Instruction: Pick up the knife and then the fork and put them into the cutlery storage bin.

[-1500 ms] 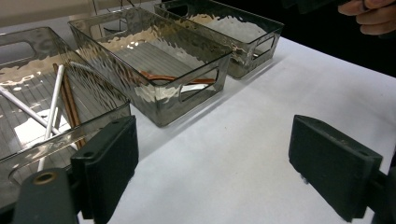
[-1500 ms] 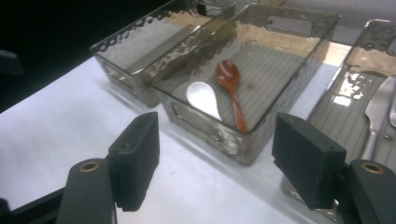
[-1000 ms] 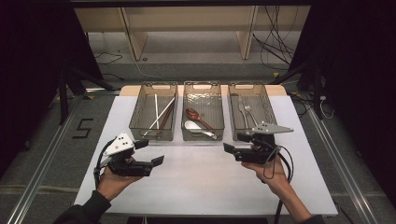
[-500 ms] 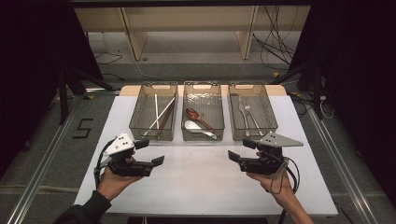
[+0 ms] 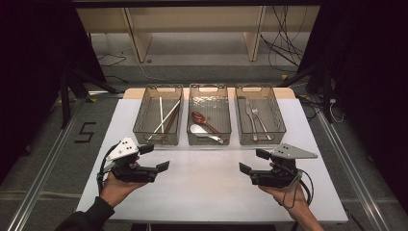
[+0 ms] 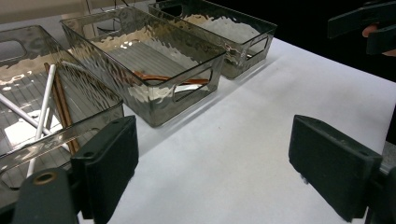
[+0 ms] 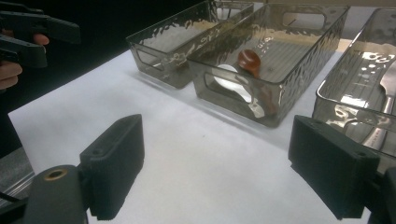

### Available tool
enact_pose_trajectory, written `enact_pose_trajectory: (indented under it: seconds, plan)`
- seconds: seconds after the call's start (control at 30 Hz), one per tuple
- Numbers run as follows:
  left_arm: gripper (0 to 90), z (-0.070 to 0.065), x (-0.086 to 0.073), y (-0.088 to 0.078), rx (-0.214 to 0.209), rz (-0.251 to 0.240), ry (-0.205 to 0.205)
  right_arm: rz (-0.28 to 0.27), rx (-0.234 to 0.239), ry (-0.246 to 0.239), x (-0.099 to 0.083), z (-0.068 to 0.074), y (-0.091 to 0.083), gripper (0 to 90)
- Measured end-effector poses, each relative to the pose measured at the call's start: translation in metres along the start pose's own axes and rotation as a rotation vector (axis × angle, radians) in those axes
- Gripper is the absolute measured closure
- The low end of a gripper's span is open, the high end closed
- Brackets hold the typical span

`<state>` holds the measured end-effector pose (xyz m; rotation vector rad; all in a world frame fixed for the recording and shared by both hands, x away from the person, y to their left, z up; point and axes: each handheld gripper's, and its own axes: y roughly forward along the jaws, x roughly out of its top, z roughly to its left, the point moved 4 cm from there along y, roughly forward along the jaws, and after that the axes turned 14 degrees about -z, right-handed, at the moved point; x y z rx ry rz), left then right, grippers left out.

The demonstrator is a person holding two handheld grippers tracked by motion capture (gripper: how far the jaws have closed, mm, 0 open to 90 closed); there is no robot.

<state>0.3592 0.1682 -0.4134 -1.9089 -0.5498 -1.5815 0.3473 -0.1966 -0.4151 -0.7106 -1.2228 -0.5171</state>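
Three clear bins stand in a row at the table's far side. The left bin (image 5: 138, 118) holds white and brown chopsticks (image 5: 166, 118). In the middle bin (image 5: 209, 87) lie a brown spoon (image 5: 199, 118) and a white spoon (image 5: 202, 130). A fork (image 5: 257, 118) and other metal cutlery rest in the right bin (image 5: 281, 118). My left gripper (image 5: 155, 157) hovers open over the table's front left, empty (image 6: 219, 170). My right gripper (image 5: 253, 161) is open and empty at the front right (image 7: 219, 172). The jaws of each point toward the table's middle.
The white table (image 5: 207, 183) lies bare between the two grippers. Its front edge is just under the hands. A cable (image 5: 300, 192) loops from the right gripper. Beyond the table stands wooden shelving (image 5: 192, 24), with cables on the floor.
My right gripper has pulled back from the right bin toward the front edge and slightly right. The left gripper has stayed put.
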Motion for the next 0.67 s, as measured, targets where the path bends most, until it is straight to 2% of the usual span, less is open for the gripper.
enact_pose_trajectory:
  seconds: [0.67]
  plan:
    - [15.7,0.0001,-0.0002,0.0003,0.000,0.001,0.000,-0.027,-0.027,-0.006,0.0035,-0.0048,-0.0024,19.3]
